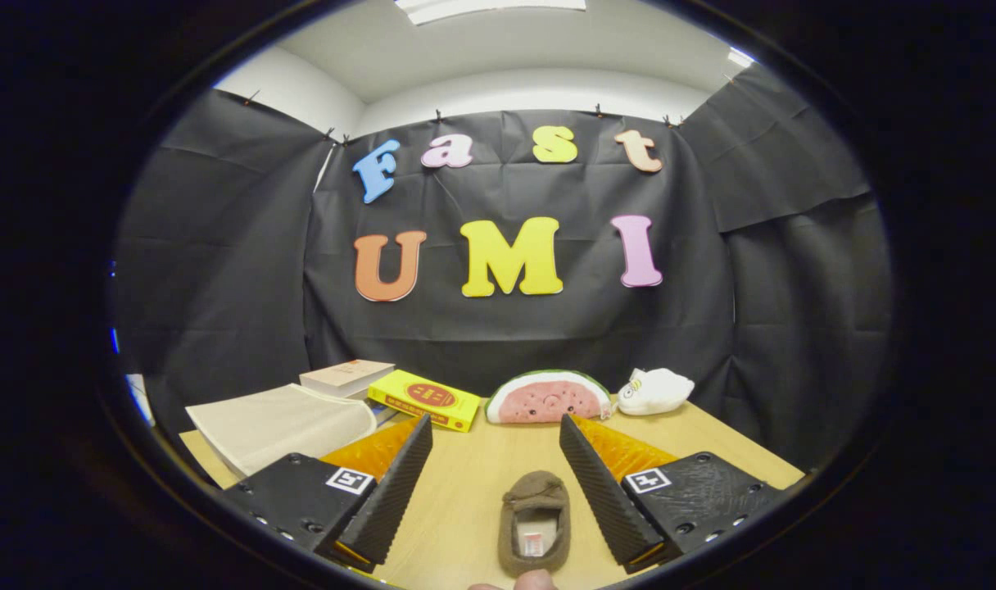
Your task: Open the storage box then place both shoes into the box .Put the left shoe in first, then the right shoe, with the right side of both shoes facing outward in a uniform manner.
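A small brown shoe (536,524) is seen lying flat on the wooden bench (473,483), its toe pointed away and its opening turned upward, so that a pale insole with a small label is exposed. It is placed between the two fingers of the hand-held gripper (495,430), nearer the right finger than the left, and no contact with either finger can be made out. The fingers are spread wide apart, nothing being held between them. Just below the heel of the shoe, the tips of a person's fingers (524,583) are glimpsed.

Beyond the fingertips, a watermelon-slice plush (549,398) is set on the bench, with a small white plush toy (654,391) close beside it on the right. To the left of the watermelon a yellow box (424,399) is laid at an angle, and behind that a pale book (346,377) is found. A flat beige fabric item (281,424) is spread beyond the left finger; whether it is the storage box cannot be told.
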Available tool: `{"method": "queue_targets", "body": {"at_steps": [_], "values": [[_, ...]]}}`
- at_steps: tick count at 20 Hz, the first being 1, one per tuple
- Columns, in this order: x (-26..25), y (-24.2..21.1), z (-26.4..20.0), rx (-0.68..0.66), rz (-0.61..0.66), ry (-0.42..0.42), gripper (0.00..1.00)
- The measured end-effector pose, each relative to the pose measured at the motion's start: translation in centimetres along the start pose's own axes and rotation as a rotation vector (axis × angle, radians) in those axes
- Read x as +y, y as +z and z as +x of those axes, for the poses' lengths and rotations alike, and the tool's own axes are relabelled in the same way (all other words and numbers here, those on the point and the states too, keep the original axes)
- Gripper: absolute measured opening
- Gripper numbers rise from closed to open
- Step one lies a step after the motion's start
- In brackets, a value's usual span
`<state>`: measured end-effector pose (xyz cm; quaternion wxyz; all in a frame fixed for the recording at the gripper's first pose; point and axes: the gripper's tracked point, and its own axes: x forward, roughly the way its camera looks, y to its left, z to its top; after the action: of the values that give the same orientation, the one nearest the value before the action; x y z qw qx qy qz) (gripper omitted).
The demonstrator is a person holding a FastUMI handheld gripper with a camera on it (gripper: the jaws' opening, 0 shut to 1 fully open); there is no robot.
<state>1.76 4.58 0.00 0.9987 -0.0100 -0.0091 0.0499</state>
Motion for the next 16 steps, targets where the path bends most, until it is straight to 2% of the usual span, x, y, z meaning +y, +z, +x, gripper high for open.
{"method": "queue_targets", "body": {"at_steps": [8,16], "values": [[1.9,-0.8,1.1,0.004,0.104,0.073,0.95],[10.1,-3.3,2.2,0.104,0.246,0.288,0.96]]}}
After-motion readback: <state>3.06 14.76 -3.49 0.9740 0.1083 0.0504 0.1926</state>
